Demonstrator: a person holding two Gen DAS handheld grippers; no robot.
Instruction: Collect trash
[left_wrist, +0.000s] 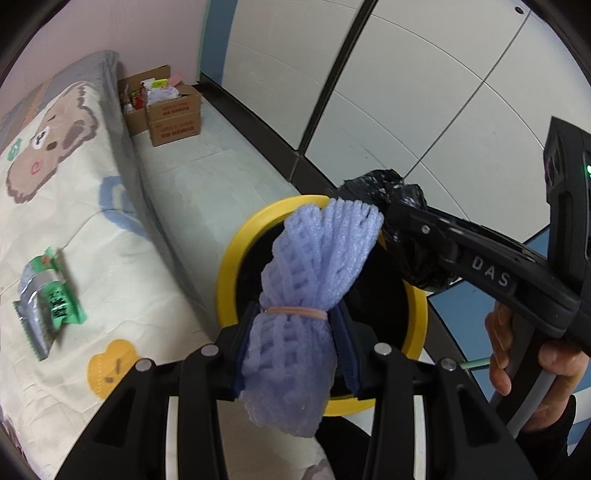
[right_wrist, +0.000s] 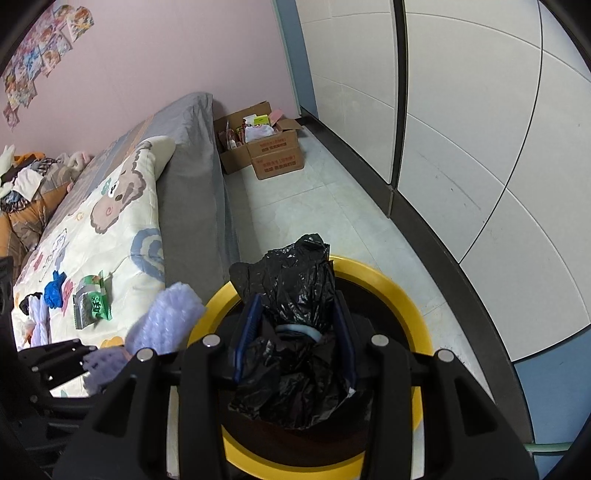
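Foam netting (left_wrist: 306, 280) and black bag (right_wrist: 291, 332), each tool-clamped, hang over yellow bin (right_wrist: 391, 284).

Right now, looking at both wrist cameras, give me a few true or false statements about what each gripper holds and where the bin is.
1. The left gripper holds a purple foam net. True.
2. The right gripper is empty. False: its fingers clamp a crumpled black plastic bag.
3. The yellow-rimmed bin sits on the bed. False: it stands on the floor beside it.
4. A green wrapper lies on the bedspread. True.
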